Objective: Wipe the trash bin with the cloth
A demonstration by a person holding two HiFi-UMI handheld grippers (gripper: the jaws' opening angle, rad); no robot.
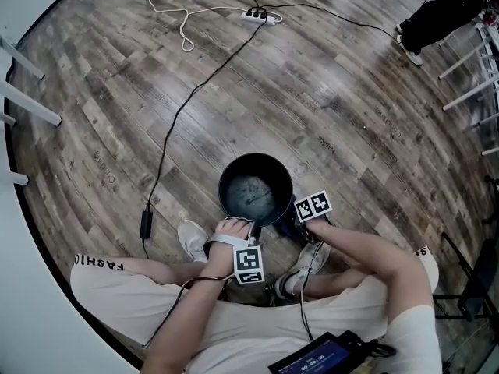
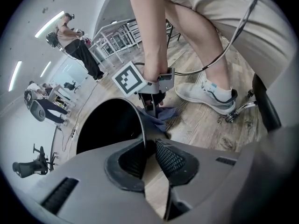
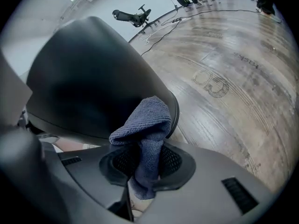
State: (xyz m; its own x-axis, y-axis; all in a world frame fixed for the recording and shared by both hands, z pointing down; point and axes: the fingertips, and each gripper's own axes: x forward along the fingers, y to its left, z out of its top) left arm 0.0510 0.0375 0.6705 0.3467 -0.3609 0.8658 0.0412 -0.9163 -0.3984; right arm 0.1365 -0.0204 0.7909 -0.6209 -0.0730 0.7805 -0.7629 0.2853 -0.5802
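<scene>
The black round trash bin (image 1: 256, 189) stands on the wood floor in front of my feet. My left gripper (image 1: 246, 232) reaches over its near rim; in the left gripper view the bin's thin wall (image 2: 142, 129) runs between the two pads (image 2: 173, 160), one inside and one outside, and the gripper (image 2: 148, 157) is shut on it. My right gripper (image 1: 295, 223) is down at the bin's right side, shut on a dark blue cloth (image 3: 145, 125). The cloth's bunched top lies against the bin's outer wall (image 3: 93, 78), low down.
A black cable (image 1: 187, 104) with an adapter (image 1: 146, 224) crosses the floor left of the bin, coming from a power strip (image 1: 257, 14). My shoes (image 1: 191, 238) sit just behind the bin. Another person (image 1: 437, 14) stands far right; white legs (image 1: 27, 92) stand at left.
</scene>
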